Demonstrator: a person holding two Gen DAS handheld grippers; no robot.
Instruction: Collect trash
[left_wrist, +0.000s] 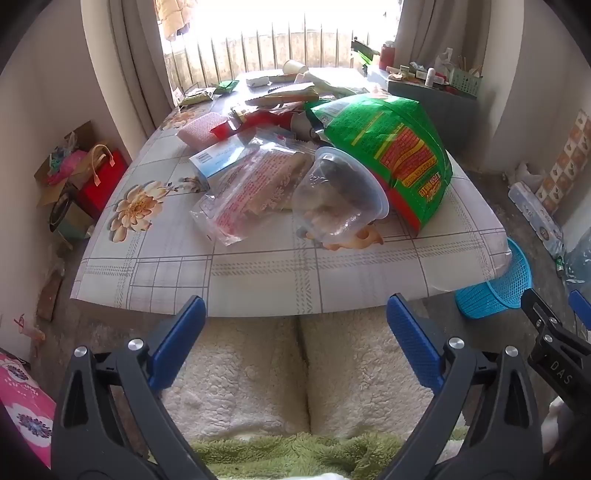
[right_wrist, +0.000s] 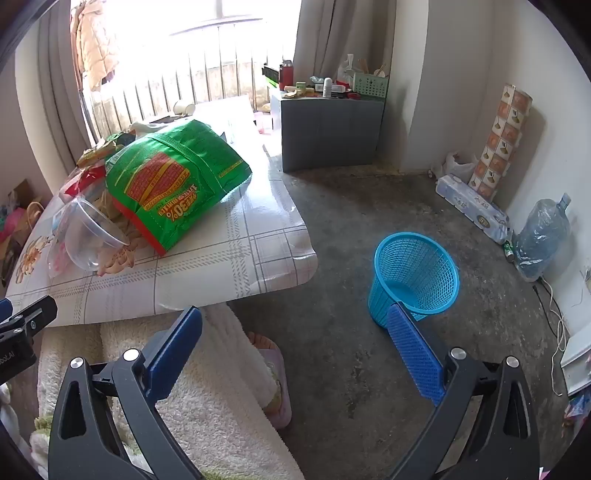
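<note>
- Left gripper (left_wrist: 295, 317): jaws wide, empty; cup (left_wrist: 338, 195) and green bag (left_wrist: 391, 147) ahead on table (left_wrist: 258, 280).
- Right gripper (right_wrist: 295, 321): wide, empty; bin (right_wrist: 413, 273) just beyond right finger.

Low table (left_wrist: 258, 280), floral grid-pattern cover. On it: green snack bag (left_wrist: 399, 155), clear plastic cup (left_wrist: 340, 195) tipped on side, printed clear wrapper (left_wrist: 251, 188), pink sponge (left_wrist: 201, 129), paper cup (left_wrist: 293, 67) at far end. Concrete floor (right_wrist: 354, 229): blue mesh wastebasket (right_wrist: 413, 277) beside table corner.
</note>
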